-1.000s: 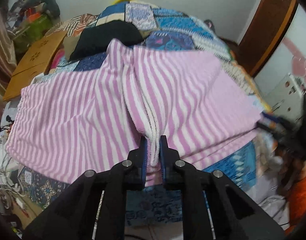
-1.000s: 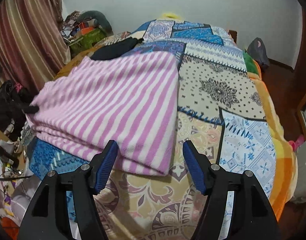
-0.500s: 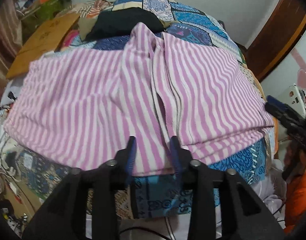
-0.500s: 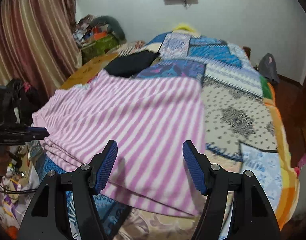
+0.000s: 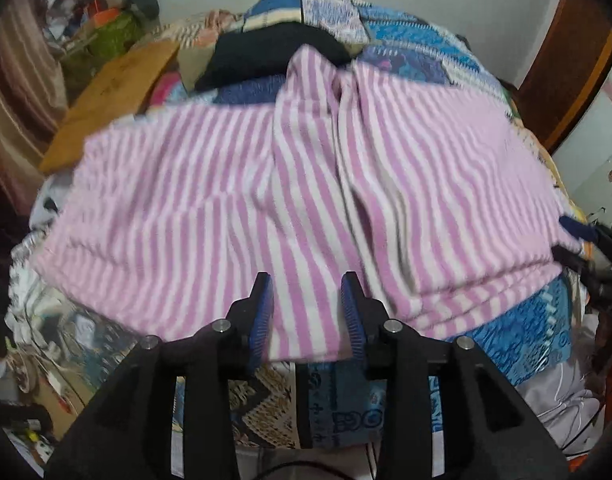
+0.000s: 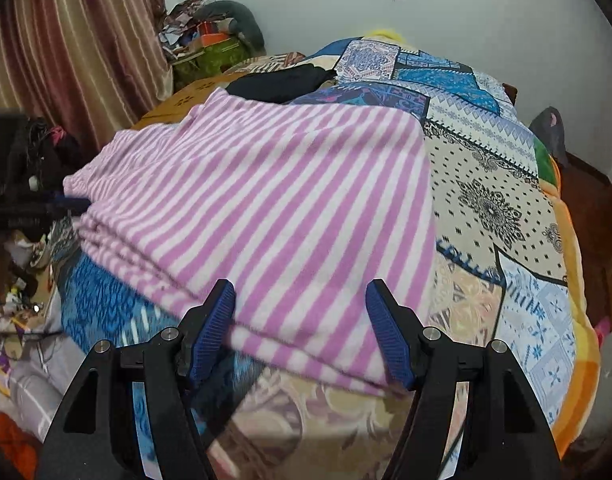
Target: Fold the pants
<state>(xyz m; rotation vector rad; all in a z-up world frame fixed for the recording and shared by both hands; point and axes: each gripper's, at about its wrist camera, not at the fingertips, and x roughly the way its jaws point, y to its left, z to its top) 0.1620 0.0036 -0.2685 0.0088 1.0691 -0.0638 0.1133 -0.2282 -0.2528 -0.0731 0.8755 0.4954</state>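
Pants of pink-and-white striped fleece (image 5: 209,216), one pair, lie folded in several layers on a patchwork bedspread of blue, cream and orange panels (image 6: 498,208), close to its near edge. Two black grippers with blue pads hover at that edge: the left gripper (image 5: 307,312) has its jaws parted, striped cloth showing between them but not pinched, while the right gripper (image 6: 301,328) stands wider apart at the stack's near corner, gripping nothing. One black garment (image 6: 281,82) lies just beyond the pants.
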